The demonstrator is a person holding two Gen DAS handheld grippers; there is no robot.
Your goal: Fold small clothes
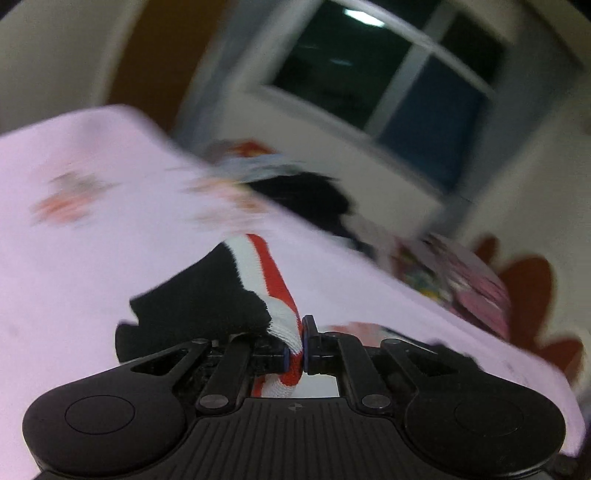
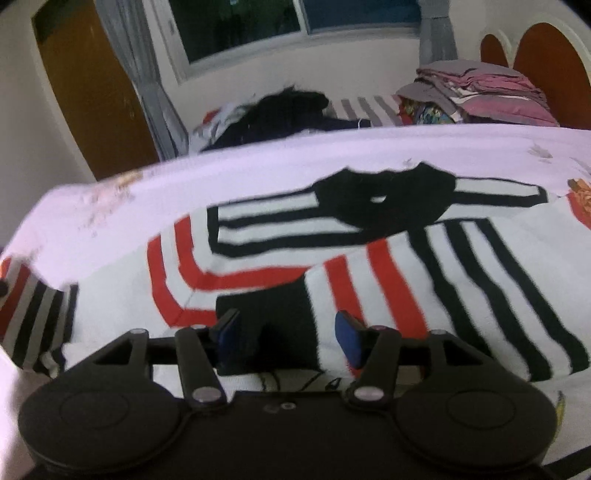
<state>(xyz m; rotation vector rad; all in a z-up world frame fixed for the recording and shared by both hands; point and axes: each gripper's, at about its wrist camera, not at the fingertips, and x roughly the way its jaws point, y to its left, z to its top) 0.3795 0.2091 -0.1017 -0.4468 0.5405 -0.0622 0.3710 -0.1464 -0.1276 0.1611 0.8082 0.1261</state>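
A small knitted sweater [image 2: 369,251], white with red and black stripes and a black collar, lies spread on a pink sheet [image 2: 258,166]. My left gripper [image 1: 295,350] is shut on a white, red and black edge of the sweater [image 1: 273,291] and holds it above the sheet [image 1: 92,258]. My right gripper [image 2: 286,336] is open, its blue pads either side of a black part of the sweater's near edge, low over the cloth.
A dark heap of clothes [image 2: 288,110] lies at the back of the bed. A stack of folded clothes [image 2: 480,92] sits at the back right by a red headboard [image 2: 546,59]. A window [image 2: 258,26] and a brown door [image 2: 88,85] are behind.
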